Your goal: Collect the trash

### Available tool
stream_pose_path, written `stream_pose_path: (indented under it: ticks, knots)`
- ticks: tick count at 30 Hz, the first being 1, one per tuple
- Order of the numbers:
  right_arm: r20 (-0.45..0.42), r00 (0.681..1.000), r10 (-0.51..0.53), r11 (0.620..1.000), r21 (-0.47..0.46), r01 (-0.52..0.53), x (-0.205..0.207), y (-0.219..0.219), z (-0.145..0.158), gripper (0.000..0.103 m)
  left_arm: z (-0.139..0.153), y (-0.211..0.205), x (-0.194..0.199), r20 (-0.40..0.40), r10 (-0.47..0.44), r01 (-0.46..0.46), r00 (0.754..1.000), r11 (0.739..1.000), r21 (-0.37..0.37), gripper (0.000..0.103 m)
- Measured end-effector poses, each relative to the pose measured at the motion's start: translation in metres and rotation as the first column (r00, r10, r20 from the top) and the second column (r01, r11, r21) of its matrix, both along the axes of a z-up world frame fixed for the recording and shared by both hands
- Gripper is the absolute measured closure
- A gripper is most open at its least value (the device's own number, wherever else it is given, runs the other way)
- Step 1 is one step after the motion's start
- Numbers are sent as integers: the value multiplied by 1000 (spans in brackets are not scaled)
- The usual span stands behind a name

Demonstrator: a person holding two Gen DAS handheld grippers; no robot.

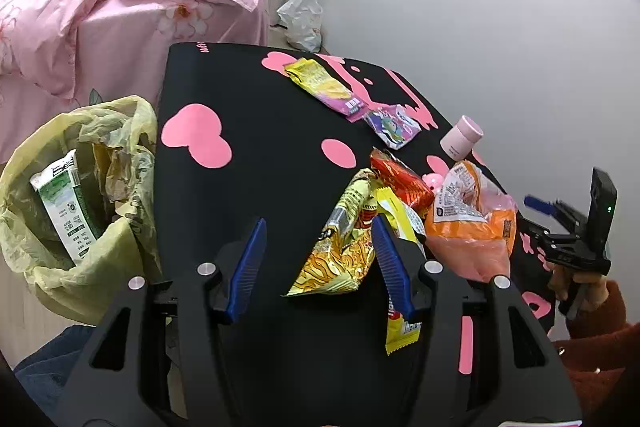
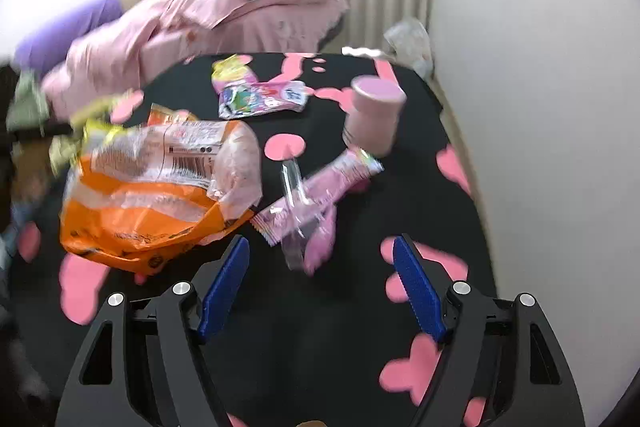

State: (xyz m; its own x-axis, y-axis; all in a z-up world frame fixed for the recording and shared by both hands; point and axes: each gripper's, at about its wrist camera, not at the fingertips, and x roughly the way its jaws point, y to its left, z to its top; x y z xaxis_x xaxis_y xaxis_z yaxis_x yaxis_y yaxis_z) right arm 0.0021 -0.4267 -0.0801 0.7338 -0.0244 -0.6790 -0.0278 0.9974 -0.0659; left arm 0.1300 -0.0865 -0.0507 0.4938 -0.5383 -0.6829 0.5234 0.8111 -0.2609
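The left tongs (image 1: pixel 320 263) are wide open and hold nothing. Their blue fingers (image 1: pixel 250 267) hang over the black table with pink spots (image 1: pixel 260 187). A yellow noodle bag (image 1: pixel 340 247) lies between the fingers, close to the right one. A yellow wrapper (image 1: pixel 402 331) sticks out from under that right finger. Just past it are a red wrapper (image 1: pixel 400 181) and a big orange bag (image 1: pixel 468 215). Far ahead lie a long yellow and purple wrapper (image 1: pixel 324 87) and a small purple packet (image 1: pixel 392 125). A pink cup (image 1: pixel 460 141) stands ahead and to the right. To the left of the tongs, off the table, is a trash bin with a yellow-green bag (image 1: pixel 52 227). A green and white carton (image 1: pixel 66 203) is already inside it.

The right tongs (image 2: pixel 322 281) are wide open too, with nothing in them. This view is blurry. Just ahead of them lie a pink wrapper (image 2: pixel 320 193) and a clear plastic piece (image 2: pixel 294 195) across it. The orange bag (image 2: pixel 160 195) is ahead and to the left, near the left finger. The pink cup (image 2: pixel 374 115) stands farther ahead.
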Motion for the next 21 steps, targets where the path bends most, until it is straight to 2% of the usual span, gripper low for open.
stream_pose_path:
  ticks: [2, 3, 4, 5, 6, 7, 9, 11, 16, 18, 21]
  knots:
    - [-11, 1000, 24, 997, -72, -25, 9, 8, -2, 33, -2, -2, -1, 1, -4, 4, 1000, 1000, 11, 51]
    - [-27, 1000, 16, 996, -87, -18, 14, 8, -4, 36, -3, -3, -2, -2, -3, 3, 1000, 1000, 10, 51]
    - [-44, 999, 6, 996, -87, -10, 19, 6, -7, 44, -4, -3, -2, -5, -2, 2, 1000, 1000, 6, 51]
    - [-62, 998, -3, 999, -52, 0, 24, 0, -11, 52, -4, -3, -2, -10, -3, 3, 1000, 1000, -1, 51]
    - [-83, 997, -3, 999, 43, 7, 29, -12, -14, 71, -5, -3, -2, -10, -5, 5, 1000, 1000, -2, 51]
    - [-90, 996, 5, 987, 159, 10, 30, -23, -15, 79, -5, -3, -3, -9, -9, 9, 1000, 1000, -1, 51]
    - [-81, 997, 2, 974, 228, 16, 27, -30, -14, 88, -5, -3, -4, -2, -21, 21, 1000, 1000, 1, 51]
    - [-56, 998, -12, 980, 199, 22, 20, -29, -6, 88, -6, -3, -6, 9, -48, 48, 999, 999, 1, 51]
    - [5, 1000, -29, 974, 224, 27, 7, -28, 12, 88, -4, -12, -12, 54, -127, 125, 990, 991, 39, 51]
    - [30, 999, -33, 972, 235, 25, 6, -28, 20, 88, -4, -20, -14, 64, -182, 177, 981, 981, 79, 50]
    - [53, 998, -18, 972, 235, 5, 7, -23, 26, 88, -13, -32, -12, 50, -220, 208, 974, 963, 172, 50]
